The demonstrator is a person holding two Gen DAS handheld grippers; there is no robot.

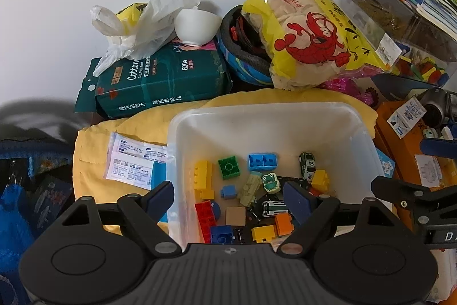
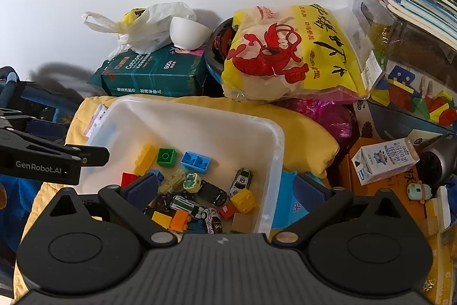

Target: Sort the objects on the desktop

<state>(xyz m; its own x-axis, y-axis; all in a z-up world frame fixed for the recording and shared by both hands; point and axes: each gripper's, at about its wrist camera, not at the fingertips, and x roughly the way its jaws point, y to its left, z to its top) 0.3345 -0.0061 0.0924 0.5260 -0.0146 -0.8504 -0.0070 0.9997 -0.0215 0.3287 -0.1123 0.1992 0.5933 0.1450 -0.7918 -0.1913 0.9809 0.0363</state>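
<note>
Left wrist | left tongs (image 1: 228, 199) and right tongs (image 2: 228, 190) spread, empty | bin (image 1: 200, 116) holds bricks, cars | milk carton (image 2: 385, 159), snack bag (image 1: 311, 42) left unsorted

Two wrist fisheyes, both angled steeply down, close over the shared white bin (image 1: 337, 116) of toys
</note>
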